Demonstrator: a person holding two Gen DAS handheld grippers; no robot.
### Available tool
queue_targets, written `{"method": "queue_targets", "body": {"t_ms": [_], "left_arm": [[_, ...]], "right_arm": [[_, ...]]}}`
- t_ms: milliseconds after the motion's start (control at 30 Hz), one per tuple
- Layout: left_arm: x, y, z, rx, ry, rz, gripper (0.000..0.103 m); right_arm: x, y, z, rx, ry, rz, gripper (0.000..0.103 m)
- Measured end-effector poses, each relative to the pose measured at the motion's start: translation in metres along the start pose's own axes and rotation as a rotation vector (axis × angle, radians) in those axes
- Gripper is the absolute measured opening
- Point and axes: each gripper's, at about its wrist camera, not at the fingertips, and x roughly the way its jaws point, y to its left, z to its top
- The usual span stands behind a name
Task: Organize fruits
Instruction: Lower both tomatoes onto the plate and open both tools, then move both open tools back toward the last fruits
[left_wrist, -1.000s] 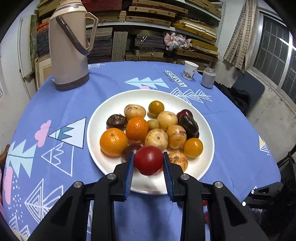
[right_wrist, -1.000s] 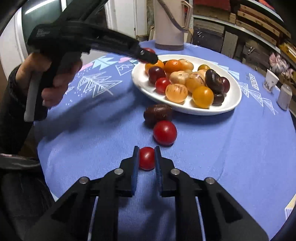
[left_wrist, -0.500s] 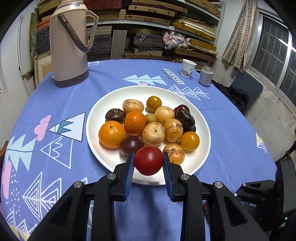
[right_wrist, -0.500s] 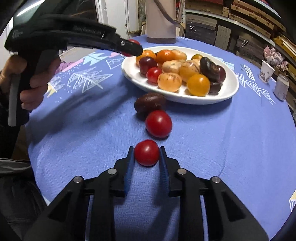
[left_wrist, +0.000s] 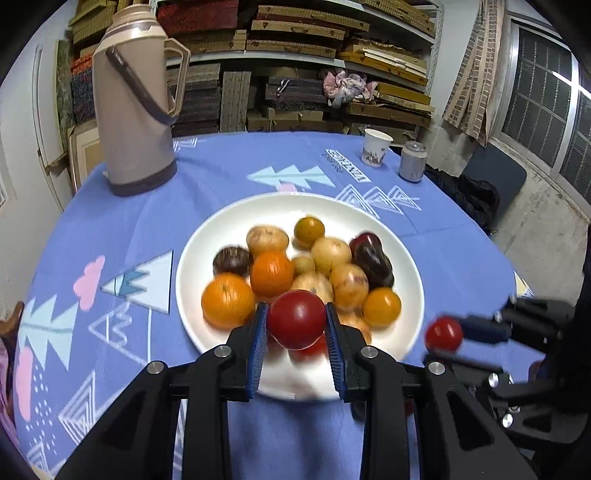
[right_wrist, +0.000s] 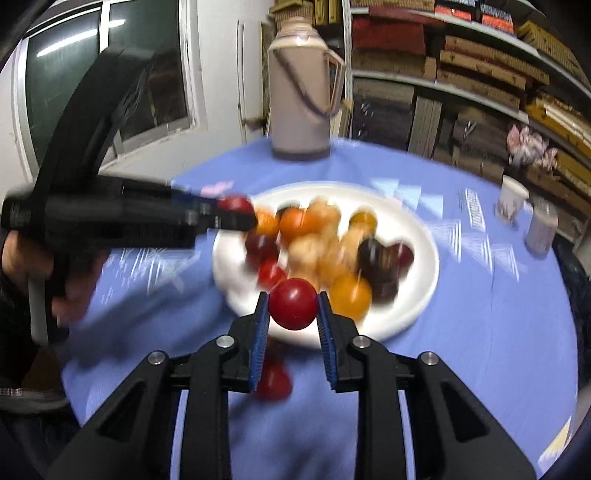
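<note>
— What is changing for us right now?

— We are lifting the small red tomato (right_wrist: 293, 303) off the tabletop (right_wrist: 498, 332) with our right claw (right_wrist: 291, 314); a second ago it was sitting on the blue cloth between the pads, and now it is hanging pinched between them, just in front of the near rim of the white plate (right_wrist: 413, 314).

— And our left claw (left_wrist: 297, 328)?

— It is pinching the larger red tomato (left_wrist: 297, 319) as before, hovering over the near edge of the plate, with the oranges and pale fruits just beyond its tips.

— So what is that meaning for the sorting?

— We are judging that both tomatoes are on their way to the plate, and neither is released yet. Another red tomato (right_wrist: 273, 380) is lying on the cloth below our right claw, so it is still waiting.

— Anything else loose down there?

— The right view is smearing badly, so we are probably missing things under the claw; we cannot say.
</note>
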Motion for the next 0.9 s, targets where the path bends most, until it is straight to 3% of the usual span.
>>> {"method": "queue_targets", "body": {"t_ms": [200, 433, 500, 633, 700, 900], "left_arm": [[0.03, 0.014, 0.021, -0.032, 0.023, 0.014, 0.031], [0.056, 0.027, 0.036, -0.046, 0.041, 0.056, 0.031], [0.055, 0.027, 0.036, -0.04, 0.031, 0.069, 0.033], [0.048, 0.024, 0.033, -0.02, 0.012, 0.103, 0.046], [0.041, 0.021, 0.029, -0.015, 0.004, 0.097, 0.057], [0.018, 0.011, 0.01, 0.003, -0.016, 0.104, 0.073]], "right_arm": [[0.043, -0.016, 0.048, 0.009, -0.023, -0.037, 0.025], [0.085, -0.035, 0.058, 0.057, 0.023, -0.056, 0.028], [0.082, -0.038, 0.055, 0.075, 0.011, -0.046, 0.038], [0.067, -0.039, 0.048, 0.081, -0.013, -0.039, 0.045], [0.055, -0.039, 0.043, 0.095, -0.031, -0.036, 0.061], [0.023, -0.034, 0.021, 0.117, -0.053, -0.034, 0.078]]}}
